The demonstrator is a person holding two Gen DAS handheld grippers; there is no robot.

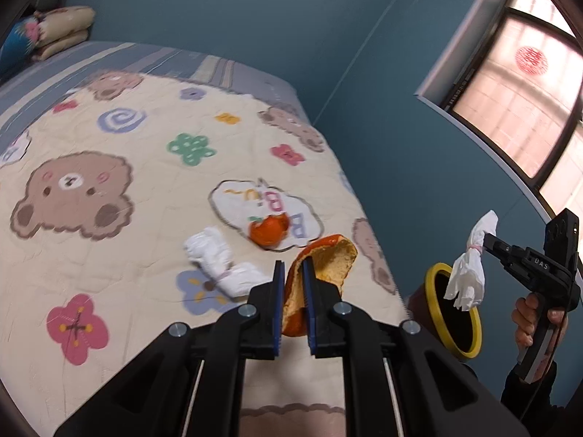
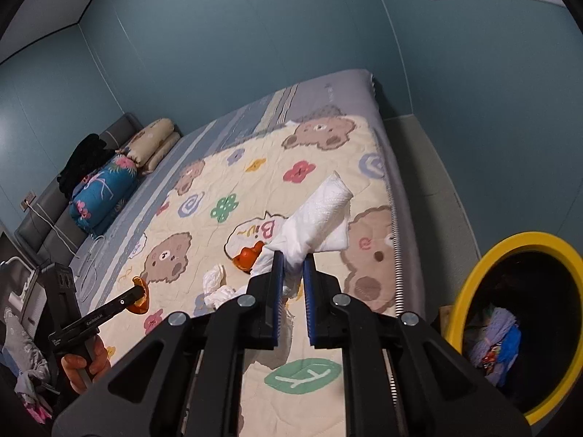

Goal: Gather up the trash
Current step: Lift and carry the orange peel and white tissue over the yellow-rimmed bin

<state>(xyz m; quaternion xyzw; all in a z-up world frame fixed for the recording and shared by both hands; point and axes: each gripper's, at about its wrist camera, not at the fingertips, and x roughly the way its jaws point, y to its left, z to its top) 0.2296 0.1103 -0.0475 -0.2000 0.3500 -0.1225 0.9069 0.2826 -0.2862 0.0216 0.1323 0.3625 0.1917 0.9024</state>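
My left gripper (image 1: 293, 273) is shut on a large piece of orange peel (image 1: 324, 269) and holds it above the bed near its right edge; it also shows in the right wrist view (image 2: 140, 296). My right gripper (image 2: 293, 267) is shut on a crumpled white tissue (image 2: 317, 218). In the left wrist view that tissue (image 1: 468, 276) hangs just above the yellow-rimmed trash bin (image 1: 435, 304). The bin (image 2: 473, 280) stands on the floor beside the bed. A second white tissue (image 1: 218, 260) and another orange peel piece (image 1: 269, 231) lie on the quilt.
The bed carries a cream quilt (image 1: 109, 218) with bears and flowers. Pillows and folded bedding (image 2: 120, 178) are stacked at the headboard. Teal walls surround the bed, with a window (image 1: 517, 87) at right. The bin holds other rubbish (image 2: 499, 346).
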